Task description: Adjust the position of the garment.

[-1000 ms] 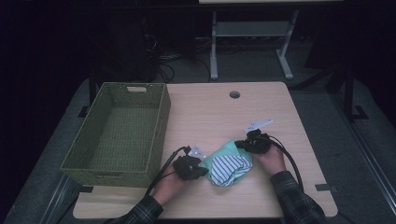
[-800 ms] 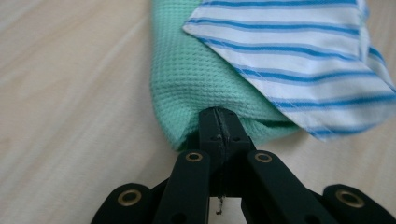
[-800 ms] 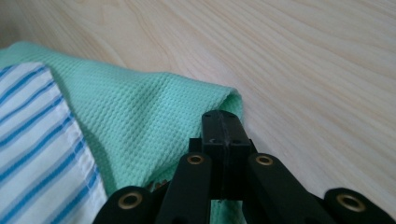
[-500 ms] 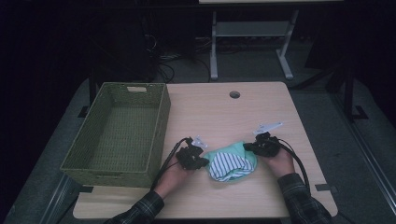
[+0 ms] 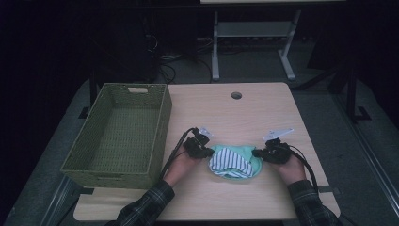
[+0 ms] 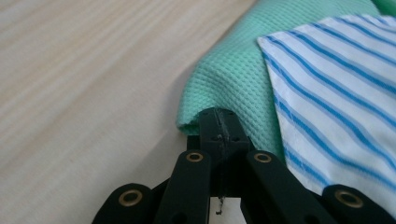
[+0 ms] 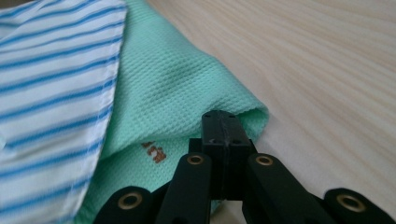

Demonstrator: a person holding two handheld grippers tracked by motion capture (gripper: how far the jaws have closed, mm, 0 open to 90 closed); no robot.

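A mint green cloth (image 5: 239, 150) lies bunched near the table's front, with a white cloth with blue stripes (image 5: 228, 161) on top of it. My left gripper (image 5: 207, 151) is shut on the green cloth's left edge, and my right gripper (image 5: 258, 153) is shut on its right edge. In the left gripper view the closed jaws (image 6: 219, 114) pinch a fold of green cloth (image 6: 233, 60), with the striped cloth (image 6: 336, 79) to the right. In the right gripper view the closed jaws (image 7: 224, 116) pinch a green fold (image 7: 173, 88); the striped cloth (image 7: 51, 60) lies to the left.
An olive woven basket (image 5: 162, 117) stands on the left part of the wooden table (image 5: 244, 117), beside my left hand. A round cable hole (image 5: 236, 95) is near the table's far edge. Beyond the table, a white frame stands on the dark floor.
My left gripper has moved away from the front edge and my right gripper has moved to the right and a little nearer. The cloth bundle has turned and now lies level between them.
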